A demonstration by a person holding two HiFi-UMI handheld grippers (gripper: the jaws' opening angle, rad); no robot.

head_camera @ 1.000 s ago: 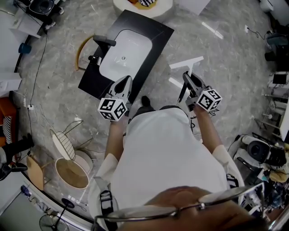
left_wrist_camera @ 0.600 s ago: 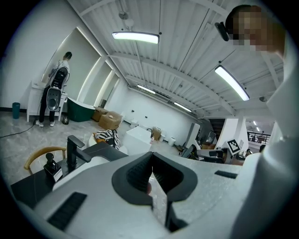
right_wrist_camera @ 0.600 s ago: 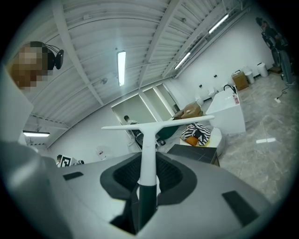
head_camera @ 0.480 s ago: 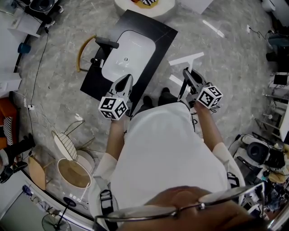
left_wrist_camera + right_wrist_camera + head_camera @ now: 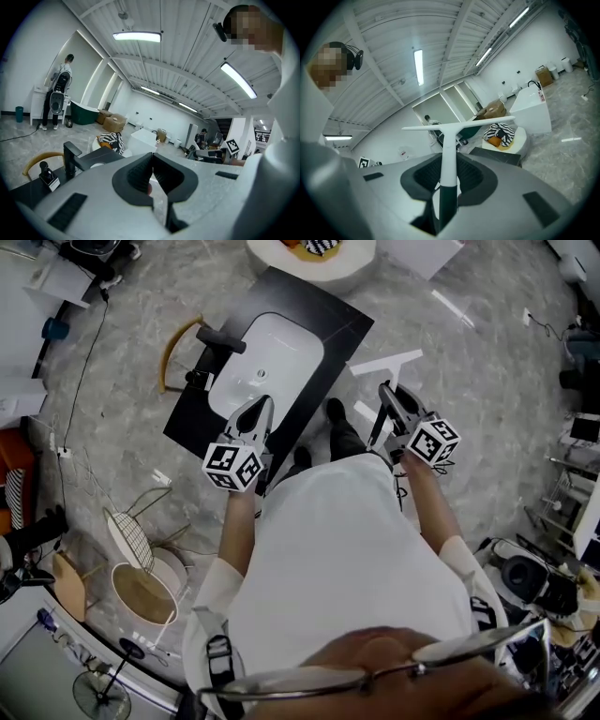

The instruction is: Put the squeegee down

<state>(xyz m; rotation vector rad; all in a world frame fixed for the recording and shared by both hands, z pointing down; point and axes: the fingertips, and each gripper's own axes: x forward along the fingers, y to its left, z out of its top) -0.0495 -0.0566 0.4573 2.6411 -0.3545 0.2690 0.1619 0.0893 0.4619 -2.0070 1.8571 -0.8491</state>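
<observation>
- Squeegee (image 5: 387, 365) is off the floor (image 5: 487, 352), pinched by its handle in the R gripper (image 5: 385, 395). White blade sits crosswise at the far end, away from the person.
- In the R gripper view, the R gripper (image 5: 449, 174) jaws press on both sides of the squeegee (image 5: 449, 154) handle. Handle is dark low down and white above, and the T-shaped blade is up top.
- Squeegee hangs just past the right edge of the black countertop (image 5: 336, 338), not touching it.
- L gripper (image 5: 262, 402) is over the countertop's near edge, by the white sink (image 5: 267, 357). Its jaws are pressed together w/ nothing between them (L gripper (image 5: 152, 161)).
- Black faucet (image 5: 221, 338) is at the sink's left side.
</observation>
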